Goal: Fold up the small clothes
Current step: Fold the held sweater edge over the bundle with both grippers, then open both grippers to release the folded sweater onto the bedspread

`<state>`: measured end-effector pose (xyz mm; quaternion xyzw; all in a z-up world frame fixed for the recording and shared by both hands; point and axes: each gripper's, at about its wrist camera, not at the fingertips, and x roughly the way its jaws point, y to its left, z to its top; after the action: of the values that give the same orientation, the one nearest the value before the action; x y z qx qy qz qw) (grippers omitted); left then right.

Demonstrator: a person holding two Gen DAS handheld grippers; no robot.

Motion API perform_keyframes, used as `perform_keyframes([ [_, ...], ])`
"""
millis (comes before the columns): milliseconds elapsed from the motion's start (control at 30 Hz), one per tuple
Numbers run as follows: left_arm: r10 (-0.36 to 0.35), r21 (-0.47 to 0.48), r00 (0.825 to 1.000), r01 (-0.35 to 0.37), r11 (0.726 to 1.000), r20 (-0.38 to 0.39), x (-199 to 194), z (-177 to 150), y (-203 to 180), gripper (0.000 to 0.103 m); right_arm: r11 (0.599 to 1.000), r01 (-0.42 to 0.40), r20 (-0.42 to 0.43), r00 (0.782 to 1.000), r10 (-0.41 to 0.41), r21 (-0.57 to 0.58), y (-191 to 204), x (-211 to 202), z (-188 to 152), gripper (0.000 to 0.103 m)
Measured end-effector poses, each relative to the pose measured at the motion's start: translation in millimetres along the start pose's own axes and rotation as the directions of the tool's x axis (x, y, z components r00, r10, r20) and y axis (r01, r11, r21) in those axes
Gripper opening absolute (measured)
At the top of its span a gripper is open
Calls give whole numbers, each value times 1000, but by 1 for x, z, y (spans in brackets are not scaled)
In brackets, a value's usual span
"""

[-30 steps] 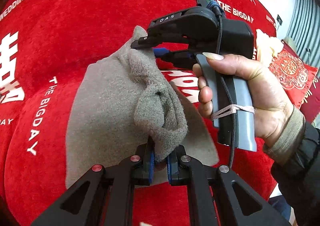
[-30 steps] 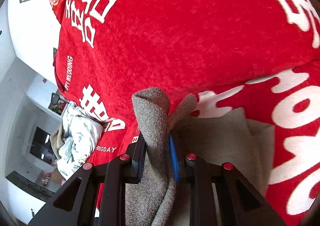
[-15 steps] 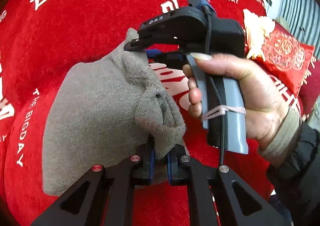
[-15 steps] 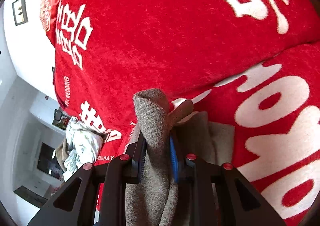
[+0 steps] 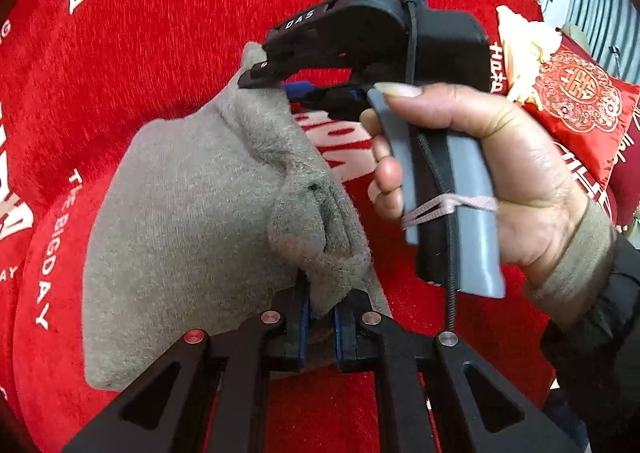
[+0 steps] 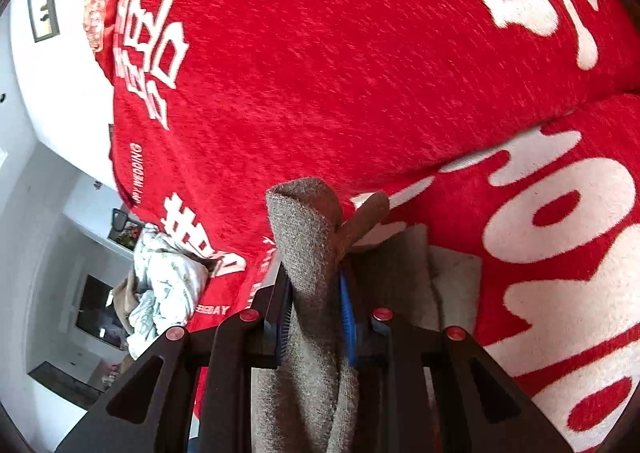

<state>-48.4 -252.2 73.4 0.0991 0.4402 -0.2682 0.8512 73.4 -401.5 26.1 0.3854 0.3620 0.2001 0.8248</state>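
Red plush bedding (image 5: 168, 65) with white lettering fills the background of both views, a soft, slightly humped surface spreading out ahead of and beneath both grippers. Off to the right of the left gripper a red embroidered cushion (image 5: 576, 93) lies at the edge of the bedding, and far to the left of the right gripper a crumpled pale printed cloth (image 6: 164, 285) sits near the bedding's border.

Directly ahead of the left gripper the grey knitted garment (image 5: 192, 221) lies partly flat on the bedding. Its near edge is lifted and bunched into a thick ridge running from one gripper to the other. Judging by the doubled layers, one fold looks to be in progress: the lifted edge is not yet laid down, and smoothing and any further folds are still to come.

A hand (image 5: 480, 173) grips the handle of the right gripper (image 5: 280, 85), whose jaws are narrowly parted and clamped on the far end of the ridge; in its own view a thick roll of the knit stands between the blue pads (image 6: 347, 317). The left gripper (image 5: 320, 317) is almost fully closed, pinching the near corner of the garment just in front of its camera.
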Motion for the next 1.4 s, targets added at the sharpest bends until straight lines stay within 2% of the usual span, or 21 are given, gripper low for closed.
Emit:
perform_keyframes([
  [100, 10, -17, 999, -10, 1000, -38, 12, -5, 3, 10, 999, 39, -31, 999, -39, 30, -14, 9, -4, 23],
  [233, 33, 10, 999, -33, 999, -38, 12, -7, -1, 10, 998, 42, -28, 999, -40, 55, -23, 11, -8, 23],
  [433, 46, 13, 998, -45, 999, -38, 6, -3, -4, 10, 999, 37, -25, 999, -36, 21, -8, 8, -4, 23],
  [567, 56, 34, 998, -56, 998, -10, -7, 1, -11, 10, 1000, 8, -10, 1000, -8, 9, -1, 6, -3, 23],
  [867, 59, 29, 996, -57, 998, -65, 19, -4, -11, 10, 994, 48, -28, 999, -45, 93, -38, 14, -10, 23],
  [967, 47, 33, 996, -44, 998, -76, 22, -4, -12, 11, 990, 86, -33, 996, -83, 112, -48, 16, -12, 24],
  [1000, 45, 31, 996, -43, 999, -80, 21, -4, -11, 13, 988, 84, -36, 996, -80, 127, -51, 15, -12, 28],
  [1033, 33, 28, 996, -31, 999, -85, 19, -4, -9, 35, 987, 87, -33, 996, -83, 136, -52, 12, -13, 33],
  [1067, -12, 17, 995, 14, 1000, -97, 16, -4, -7, 76, 984, 97, -31, 995, -93, 148, -52, 7, -13, 49],
  [1100, -33, 4, 995, 34, 999, -99, 11, -6, -4, 92, 982, 103, -19, 995, -101, 158, -52, -2, -13, 62],
  [1133, -27, -12, 997, 26, 1000, -72, 2, -9, -1, 99, 982, 109, -6, 994, -109, 152, -51, -9, -13, 65],
  [1200, -47, -36, 999, 47, 998, -10, -19, -15, 7, 99, 984, 142, 44, 988, -148, 106, -40, -30, -13, 77],
  [1267, -102, -34, 995, 102, 994, -14, -33, -16, 14, 99, 989, 135, 84, 987, -140, 65, -27, -46, -14, 79],
  [1367, -89, -60, 995, 91, 994, 46, -52, -7, 38, 99, 999, 46, 77, 996, -46, 2, -5, -54, -17, 79],
  [1400, -71, -86, 995, 76, 993, 65, -56, -1, 49, 99, 999, -27, 49, 998, 28, -16, 5, -51, -21, 79],
])
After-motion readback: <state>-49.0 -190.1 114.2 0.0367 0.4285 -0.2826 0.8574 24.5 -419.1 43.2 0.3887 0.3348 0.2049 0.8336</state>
